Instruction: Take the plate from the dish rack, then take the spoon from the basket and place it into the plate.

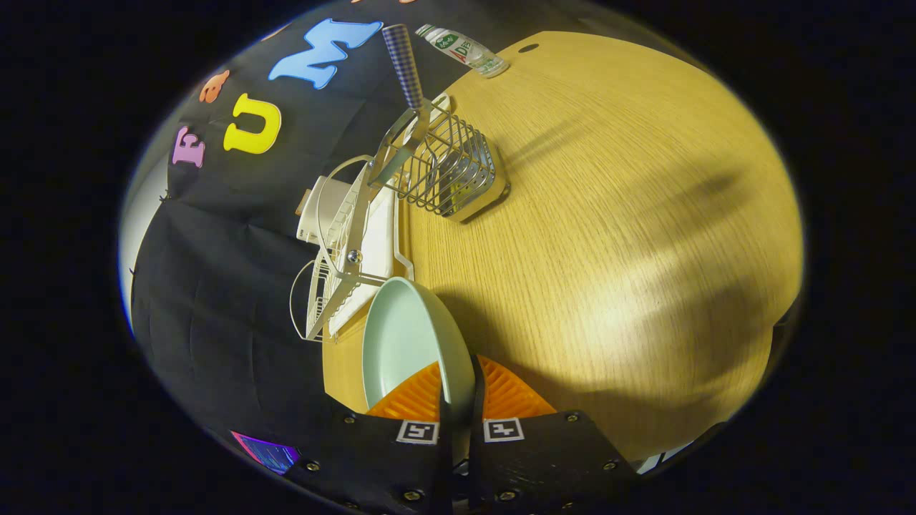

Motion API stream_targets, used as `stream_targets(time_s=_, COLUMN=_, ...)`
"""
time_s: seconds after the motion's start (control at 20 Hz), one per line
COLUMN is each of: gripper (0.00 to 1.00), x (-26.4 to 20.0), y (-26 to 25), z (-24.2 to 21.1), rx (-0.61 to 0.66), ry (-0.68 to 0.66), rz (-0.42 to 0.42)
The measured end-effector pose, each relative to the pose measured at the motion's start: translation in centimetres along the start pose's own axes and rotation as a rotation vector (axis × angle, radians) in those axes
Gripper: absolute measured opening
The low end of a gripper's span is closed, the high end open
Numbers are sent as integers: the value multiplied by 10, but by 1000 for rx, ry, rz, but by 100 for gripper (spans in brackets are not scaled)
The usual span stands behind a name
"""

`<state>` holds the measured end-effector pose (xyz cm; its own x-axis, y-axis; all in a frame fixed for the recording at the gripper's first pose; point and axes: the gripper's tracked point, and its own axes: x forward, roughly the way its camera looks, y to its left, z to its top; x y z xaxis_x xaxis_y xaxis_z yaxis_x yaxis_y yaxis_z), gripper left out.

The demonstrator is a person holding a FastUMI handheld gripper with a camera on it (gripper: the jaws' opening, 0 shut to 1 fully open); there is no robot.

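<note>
**Plate in tongs, clear of rack; spoon waiting in basket**

1. Tongs point(458, 400). I am holding them narrow, both fingers pressing on the plate's rim, one on each face. The view is rolled hard to one side, so I judge my wrist is turned to keep the plate on edge, the way it stood in the rack.

2. Plate point(408, 336). Pale, shallow, standing on its rim between my fingers, its hollow facing the rack. It is hanging over the table point(608, 236), just beside the rack's near end and apart from its wires. I am judging the first step as nearly done; setting it flat comes next.

3. Rack point(343, 250). White wire frame on a white tray, just beyond the plate, backing onto the wall.

4. Basket point(447, 168). Wire cutlery holder, beyond the rack. The spoon point(404, 93) is leaning in it, handle sticking well out, easy to pinch.

5. Bottle point(465, 50). Lying at the table's far edge, well apart.
</note>
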<state>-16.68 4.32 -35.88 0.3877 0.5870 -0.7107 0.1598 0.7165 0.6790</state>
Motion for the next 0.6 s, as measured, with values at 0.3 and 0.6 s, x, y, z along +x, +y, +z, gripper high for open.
stream_targets(time_s=0.3, gripper=9, x=10, y=-7, z=7, rx=30, ry=-20, rz=24)
stream_targets(time_s=0.6, gripper=10, x=10, y=-8, z=9, rx=-13, ry=-26, rz=6)
